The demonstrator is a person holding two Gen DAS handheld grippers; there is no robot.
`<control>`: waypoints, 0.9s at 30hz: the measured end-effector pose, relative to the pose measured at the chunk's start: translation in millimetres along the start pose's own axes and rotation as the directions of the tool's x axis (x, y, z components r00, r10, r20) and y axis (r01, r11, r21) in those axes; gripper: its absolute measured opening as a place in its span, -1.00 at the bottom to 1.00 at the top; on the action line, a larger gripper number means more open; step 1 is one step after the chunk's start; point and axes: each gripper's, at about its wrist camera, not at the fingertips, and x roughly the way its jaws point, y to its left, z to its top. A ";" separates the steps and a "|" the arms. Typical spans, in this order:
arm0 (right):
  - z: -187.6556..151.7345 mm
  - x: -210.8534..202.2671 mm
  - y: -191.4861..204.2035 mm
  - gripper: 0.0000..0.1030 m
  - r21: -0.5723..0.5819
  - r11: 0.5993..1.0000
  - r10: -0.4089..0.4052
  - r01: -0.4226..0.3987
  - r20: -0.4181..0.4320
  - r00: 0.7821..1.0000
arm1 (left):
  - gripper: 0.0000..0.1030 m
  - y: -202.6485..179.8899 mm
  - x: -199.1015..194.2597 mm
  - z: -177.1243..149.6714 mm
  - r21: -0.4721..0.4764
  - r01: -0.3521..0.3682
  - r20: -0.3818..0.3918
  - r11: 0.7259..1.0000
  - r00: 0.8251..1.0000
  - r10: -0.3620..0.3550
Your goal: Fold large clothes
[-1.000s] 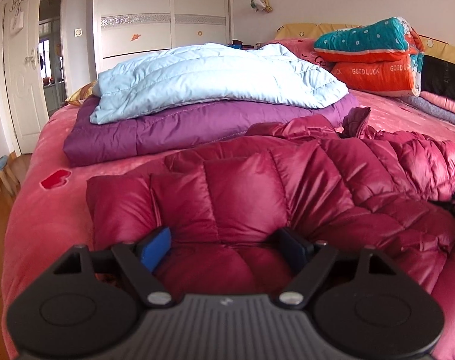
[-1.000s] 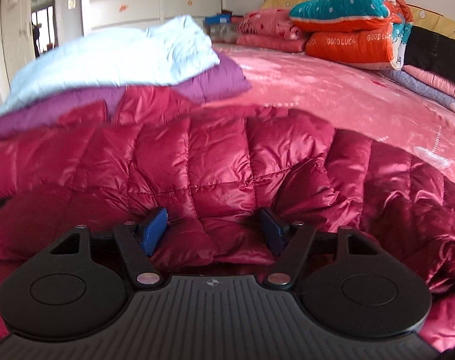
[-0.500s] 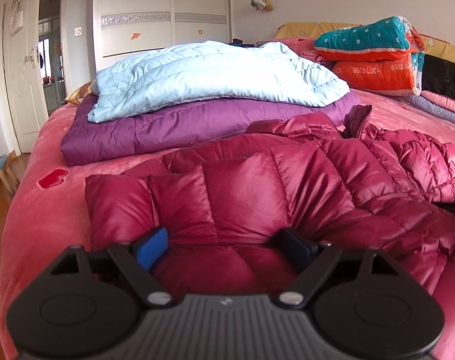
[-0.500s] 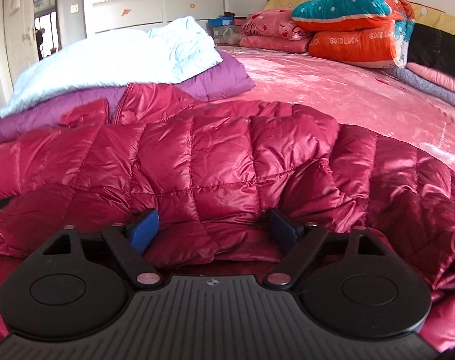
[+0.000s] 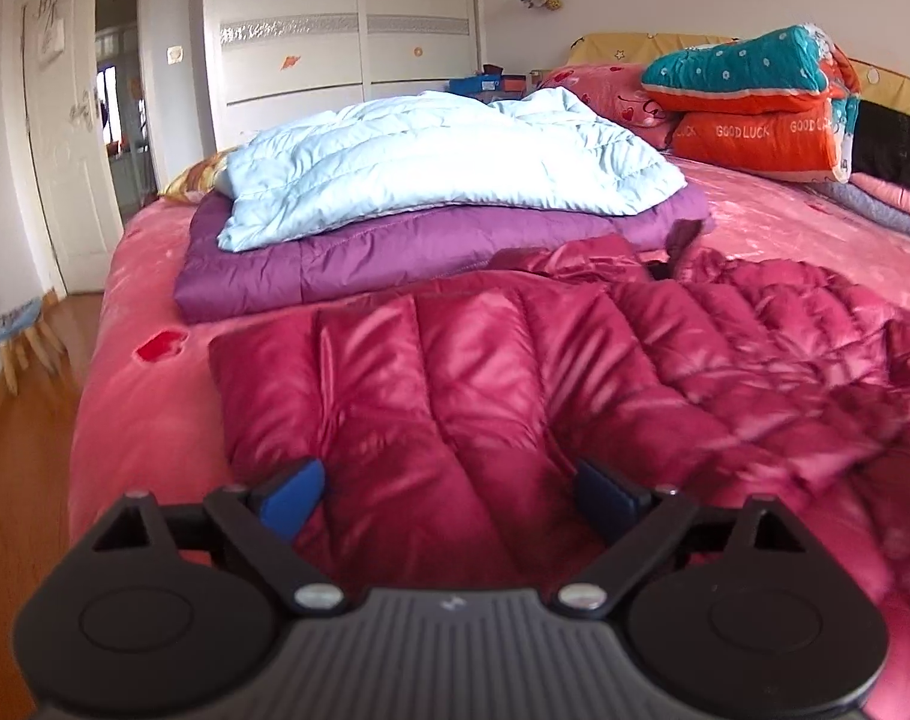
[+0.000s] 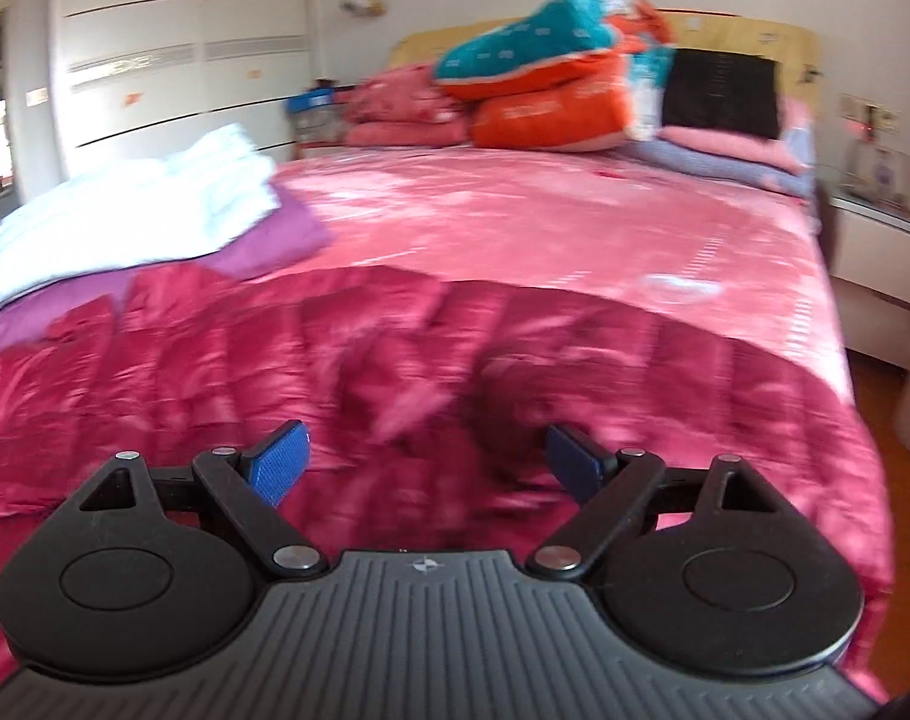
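Both hand-held grippers (image 5: 449, 495) (image 6: 422, 459) spread above jacket (image 5: 514, 372)

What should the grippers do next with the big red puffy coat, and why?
Probably close the left gripper on the red coat's near edge, which bulges between its open fingers. The right gripper is open too, above the coat, gripping nothing. The coat lies rumpled on the pink bed, so nothing can be folded until an edge is held.
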 end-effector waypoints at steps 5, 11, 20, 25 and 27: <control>2.1 -23.5 -29.5 1.00 0.035 0.997 -0.066 0.065 0.032 0.997 | 0.88 -5.0 -43.1 -3.9 -0.021 0.067 -0.025 0.998 0.997 -0.067; 0.1 -56.9 -57.5 1.00 0.098 0.990 -0.105 0.099 0.053 0.993 | 0.89 -19.2 -97.5 -10.8 0.000 0.147 -0.019 0.989 0.989 -0.147; -1.2 -86.0 -90.1 1.00 0.155 0.978 -0.152 0.139 0.072 0.986 | 0.90 -49.5 -156.7 -10.7 0.040 0.259 0.009 0.965 0.966 -0.259; -6.4 -104.5 -103.5 1.00 0.181 0.971 -0.175 0.158 0.082 0.981 | 0.91 -68.8 -180.1 -9.9 0.070 0.308 0.020 0.949 0.951 -0.310; -8.5 -110.4 -110.5 1.00 0.193 0.967 -0.185 0.165 0.088 0.979 | 0.92 -75.6 -188.4 -9.9 0.078 0.327 0.022 0.942 0.944 -0.330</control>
